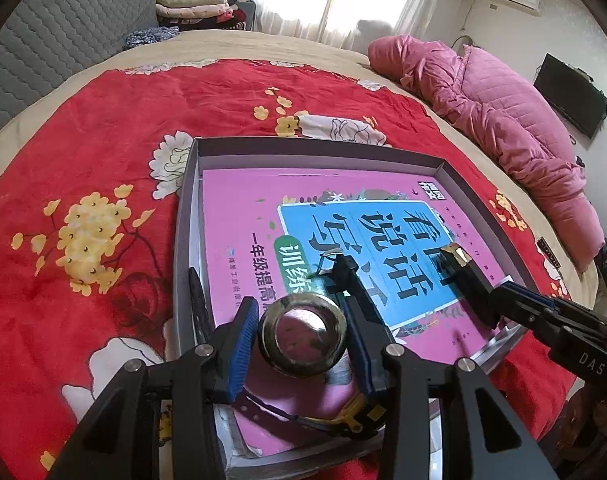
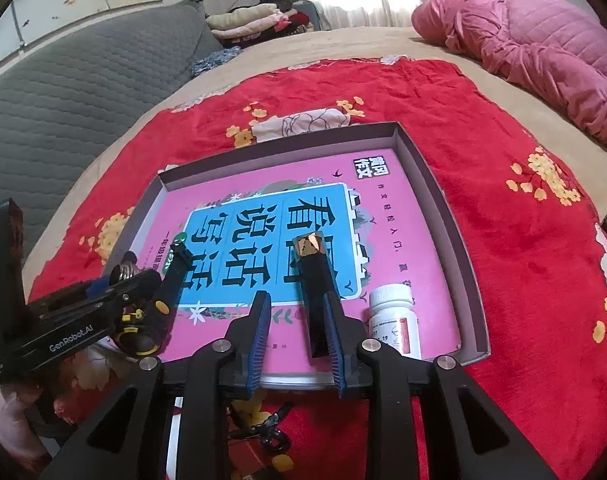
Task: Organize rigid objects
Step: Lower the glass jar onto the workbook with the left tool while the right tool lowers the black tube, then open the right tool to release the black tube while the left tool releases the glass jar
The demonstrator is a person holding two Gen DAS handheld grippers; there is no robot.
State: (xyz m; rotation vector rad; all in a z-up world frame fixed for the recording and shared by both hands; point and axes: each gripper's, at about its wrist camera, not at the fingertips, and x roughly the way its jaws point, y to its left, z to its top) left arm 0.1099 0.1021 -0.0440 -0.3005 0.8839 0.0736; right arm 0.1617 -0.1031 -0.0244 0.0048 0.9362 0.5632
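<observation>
Left tool [image 1: 299, 332] gripped a shiny metal cup [image 1: 303, 334] over the box [image 2: 431, 184]; right tool [image 2: 297, 336] sat narrowly open around a black bar [image 2: 317, 296]. Inside lay a pink book [image 2: 263, 184], white bottle [image 2: 393, 320] and screwdriver [image 2: 159, 308].

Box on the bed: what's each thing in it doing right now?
Box: open, flat on blanket.
Pink book: closed, flat inside.
Pill bottle: upright, capped.
Metal cup: squeezed by left gripper.
Black gold-tipped stick: loose between right gripper's open fingers.
</observation>
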